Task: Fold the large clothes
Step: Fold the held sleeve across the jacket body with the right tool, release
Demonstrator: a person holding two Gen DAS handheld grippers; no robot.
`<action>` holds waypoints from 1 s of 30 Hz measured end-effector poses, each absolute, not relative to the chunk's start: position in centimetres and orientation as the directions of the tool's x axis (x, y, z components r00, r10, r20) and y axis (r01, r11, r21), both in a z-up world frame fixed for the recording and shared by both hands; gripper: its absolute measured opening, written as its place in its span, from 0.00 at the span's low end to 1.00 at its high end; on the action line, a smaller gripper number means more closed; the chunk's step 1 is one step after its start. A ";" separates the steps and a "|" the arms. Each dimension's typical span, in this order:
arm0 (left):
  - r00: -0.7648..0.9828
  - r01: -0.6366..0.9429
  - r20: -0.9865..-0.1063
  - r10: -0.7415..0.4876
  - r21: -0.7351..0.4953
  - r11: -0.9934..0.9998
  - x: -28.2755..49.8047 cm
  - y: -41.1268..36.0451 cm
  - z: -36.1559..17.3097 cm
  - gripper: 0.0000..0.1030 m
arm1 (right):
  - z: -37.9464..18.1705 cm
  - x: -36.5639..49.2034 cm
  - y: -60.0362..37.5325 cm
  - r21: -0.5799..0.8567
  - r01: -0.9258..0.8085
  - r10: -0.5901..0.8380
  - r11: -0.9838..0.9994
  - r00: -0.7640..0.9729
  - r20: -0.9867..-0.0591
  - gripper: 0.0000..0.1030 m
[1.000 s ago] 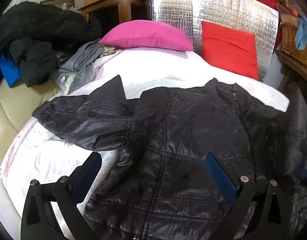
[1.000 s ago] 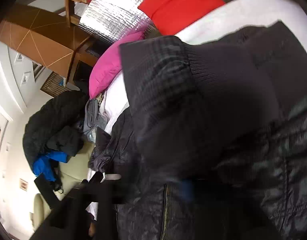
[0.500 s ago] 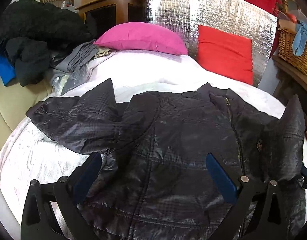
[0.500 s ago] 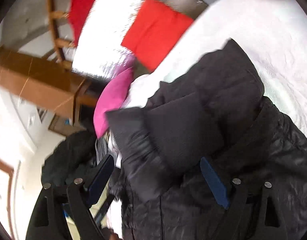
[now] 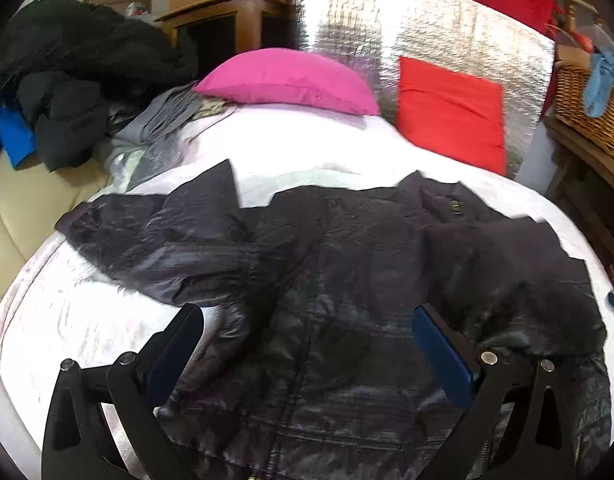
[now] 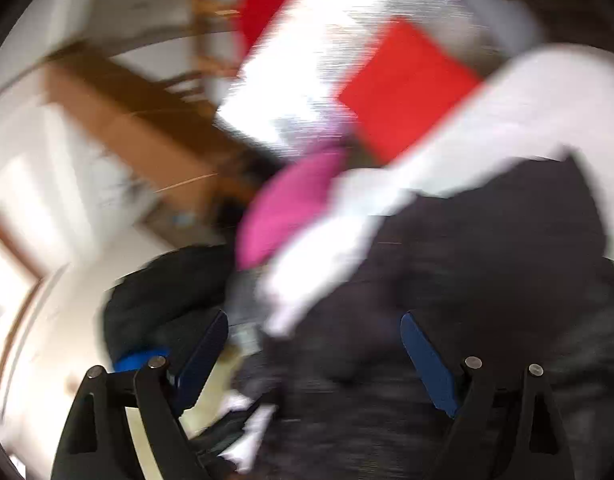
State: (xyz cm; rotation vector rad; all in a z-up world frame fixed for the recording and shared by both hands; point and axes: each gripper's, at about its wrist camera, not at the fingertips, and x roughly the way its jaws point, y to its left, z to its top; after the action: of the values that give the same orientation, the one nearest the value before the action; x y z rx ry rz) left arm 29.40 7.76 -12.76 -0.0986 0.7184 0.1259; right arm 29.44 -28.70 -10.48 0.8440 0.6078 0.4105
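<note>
A black quilted jacket (image 5: 347, 280) lies spread on the white bed (image 5: 299, 148), collar toward the pillows. Its left sleeve (image 5: 155, 236) stretches out to the left. Its right sleeve (image 5: 519, 276) lies folded across the body. My left gripper (image 5: 307, 340) is open and empty, hovering over the jacket's lower part. My right gripper (image 6: 315, 344) is open and empty above the jacket (image 6: 487, 300); this view is heavily blurred by motion.
A pink pillow (image 5: 287, 80) and a red cushion (image 5: 447, 116) lean at the head of the bed against a silver foil panel (image 5: 387, 40). A heap of dark clothes (image 5: 67, 88) sits at the left. A wicker basket (image 5: 587, 108) stands at the right.
My right gripper let go of the right sleeve, which now lies folded over the jacket body. The right gripper opened and swings away fast. The left gripper stays open over the jacket.
</note>
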 end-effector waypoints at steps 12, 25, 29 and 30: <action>0.683 0.059 -0.718 -0.130 -0.123 0.991 33.9 -0.2 -11.7 1.00 | -13.5 29.2 -37.8 0.716 0.340 0.296 0.610 0.740 -0.604 0.65; 0.589 0.069 -0.806 -0.063 -0.027 0.997 38.6 -3.5 -16.9 0.66 | -18.5 32.7 -40.2 0.666 0.359 0.316 0.654 0.670 -0.672 0.65; 0.567 0.071 -0.819 -0.092 -0.062 0.996 38.9 -2.9 -17.7 0.40 | -18.5 33.3 -38.2 0.593 0.330 0.294 0.735 0.633 -0.716 0.49; 0.571 0.067 -0.815 -0.099 -0.074 0.995 38.8 -2.7 -17.5 0.34 | -18.4 33.3 -37.6 0.569 0.318 0.283 0.759 0.626 -0.727 0.41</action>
State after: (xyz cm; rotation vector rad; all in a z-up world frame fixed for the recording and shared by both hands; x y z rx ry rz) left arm 38.77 -2.65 -17.52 -0.0360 0.9584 -0.0977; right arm 33.32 -37.65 -18.42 0.7363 0.9171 -0.0218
